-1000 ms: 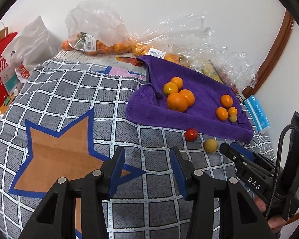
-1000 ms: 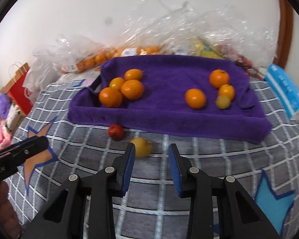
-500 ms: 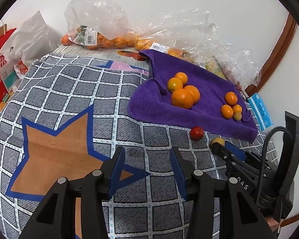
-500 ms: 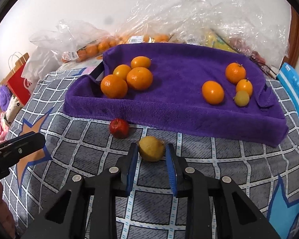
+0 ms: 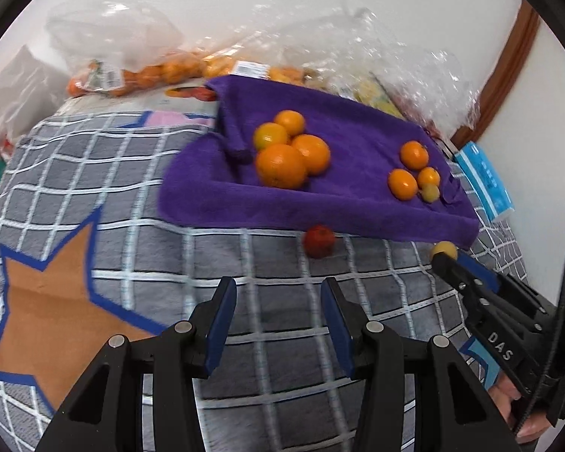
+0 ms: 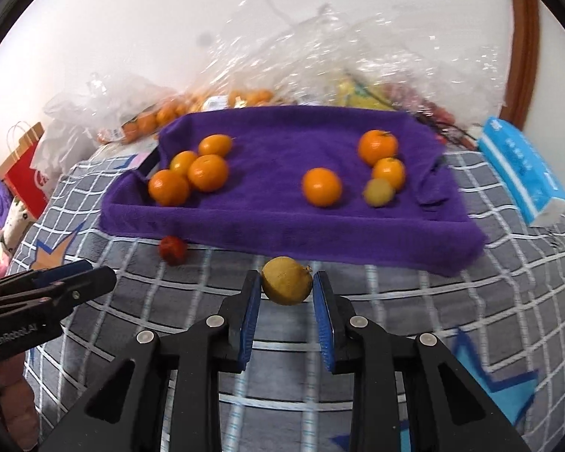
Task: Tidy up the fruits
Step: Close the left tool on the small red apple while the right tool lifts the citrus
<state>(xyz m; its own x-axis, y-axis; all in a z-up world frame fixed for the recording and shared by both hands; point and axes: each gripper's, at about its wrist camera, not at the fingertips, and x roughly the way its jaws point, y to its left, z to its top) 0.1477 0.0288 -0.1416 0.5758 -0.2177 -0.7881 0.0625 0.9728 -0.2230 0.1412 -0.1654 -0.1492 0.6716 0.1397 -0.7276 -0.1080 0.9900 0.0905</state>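
At the lower centre of the right wrist view, your right gripper [image 6: 287, 293] has its blue pads clamped on the yellow fruit [image 6: 287, 280] — lemon-like, with a small stem nub on its right. That fruit sits just off the near edge of the purple towel [image 6: 282, 222], over the grey checked blanket [image 6: 395, 301]; whether it is lifted clear of the blanket you cannot tell from here.

Across the middle of both frames the towel already carries two clusters. On its left side four oranges [image 6: 192, 169] lie bunched and touching. On its right side three smaller oranges [image 6: 378, 147] sit close together with a small yellow-green fruit [image 6: 379, 192] touching the nearest of them — so the yellow one you hold looks to belong with that right-hand group, though that is a judgement.

Left of your held fruit, a small red fruit [image 6: 173, 250] lies on the blanket right against the towel's near edge, not yet sorted. Your left gripper [image 5: 278, 324], at the bottom centre of its own view, stands with its fingers apart and nothing between them, pointing toward that red fruit [image 5: 319, 241].

So most fruit is placed; two pieces remain — the yellow one in your grip and the red one untouched. Bagged oranges [image 5: 139, 75] at the upper left, behind the towel, stay in their plastic.
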